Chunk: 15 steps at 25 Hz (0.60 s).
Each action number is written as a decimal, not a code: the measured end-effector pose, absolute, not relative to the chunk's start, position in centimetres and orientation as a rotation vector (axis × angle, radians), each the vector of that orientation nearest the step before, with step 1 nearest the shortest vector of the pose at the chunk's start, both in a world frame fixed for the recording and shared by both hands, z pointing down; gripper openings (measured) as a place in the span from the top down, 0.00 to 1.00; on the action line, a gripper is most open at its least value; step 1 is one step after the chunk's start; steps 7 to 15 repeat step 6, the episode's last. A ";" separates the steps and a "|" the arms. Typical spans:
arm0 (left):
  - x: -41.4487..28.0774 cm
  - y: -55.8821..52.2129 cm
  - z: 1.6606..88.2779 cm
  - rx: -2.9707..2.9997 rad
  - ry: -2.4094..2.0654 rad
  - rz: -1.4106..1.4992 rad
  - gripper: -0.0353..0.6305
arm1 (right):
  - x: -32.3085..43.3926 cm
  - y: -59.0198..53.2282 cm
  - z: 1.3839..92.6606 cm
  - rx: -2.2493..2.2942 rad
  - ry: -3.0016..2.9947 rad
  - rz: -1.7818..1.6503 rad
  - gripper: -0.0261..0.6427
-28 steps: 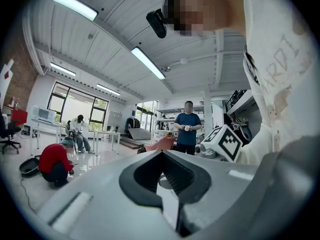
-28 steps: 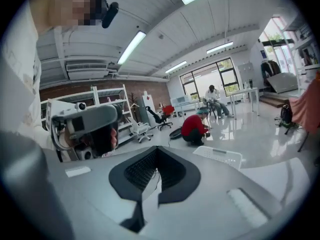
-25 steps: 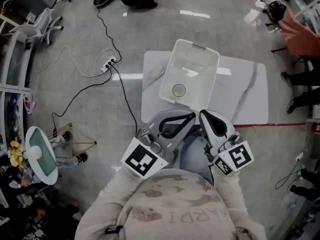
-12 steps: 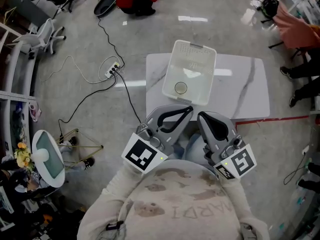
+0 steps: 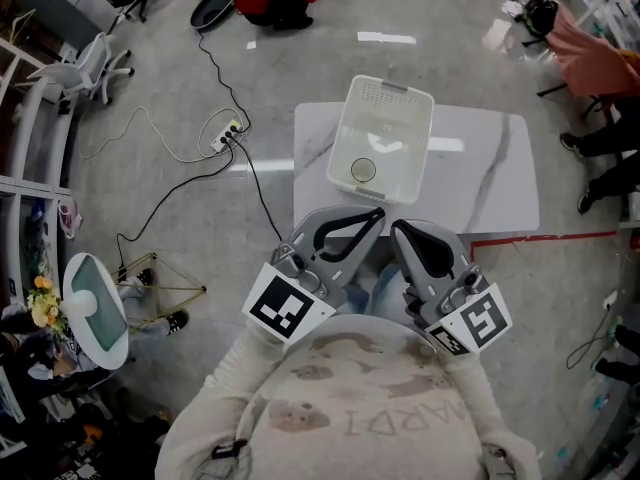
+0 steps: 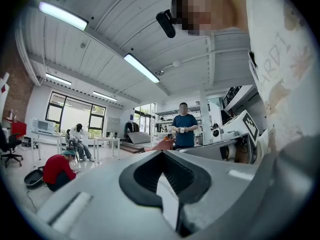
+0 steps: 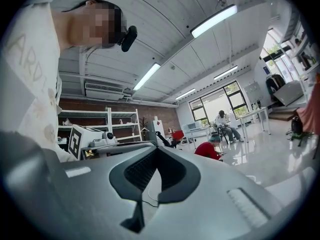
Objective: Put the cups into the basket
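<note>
A white plastic basket (image 5: 341, 140) stands on the marble table (image 5: 485, 183) ahead of me. One round cup (image 5: 363, 170) lies on the basket's floor near its front wall. My left gripper (image 5: 374, 218) and right gripper (image 5: 399, 232) are held close to my body, short of the table's near edge. Both are shut with nothing in them. In the left gripper view and the right gripper view the jaws point up into the room, and neither basket nor cup shows.
A power strip with cables (image 5: 222, 130) lies on the floor to the table's left. A red tape line (image 5: 545, 235) runs along the floor at the right. A standing person (image 6: 185, 126) and a crouching person in red (image 6: 55, 170) are far off.
The head view has shifted slightly, so table and basket sit a little higher and to the right. Both grippers stay shut by my body.
</note>
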<state>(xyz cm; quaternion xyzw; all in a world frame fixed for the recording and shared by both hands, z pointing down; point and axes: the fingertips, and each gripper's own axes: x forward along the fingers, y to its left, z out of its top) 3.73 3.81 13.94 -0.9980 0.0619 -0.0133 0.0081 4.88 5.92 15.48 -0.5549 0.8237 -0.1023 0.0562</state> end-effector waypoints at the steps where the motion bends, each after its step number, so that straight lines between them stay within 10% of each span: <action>1: 3.7 4.0 13.9 -3.116 0.193 -0.040 0.95 | 4.9 6.1 15.5 -1.683 2.496 -0.308 0.92; 15: 3.1 4.8 13.9 -3.101 0.193 -0.047 0.95 | 4.4 6.8 15.3 -1.685 2.490 -0.292 0.92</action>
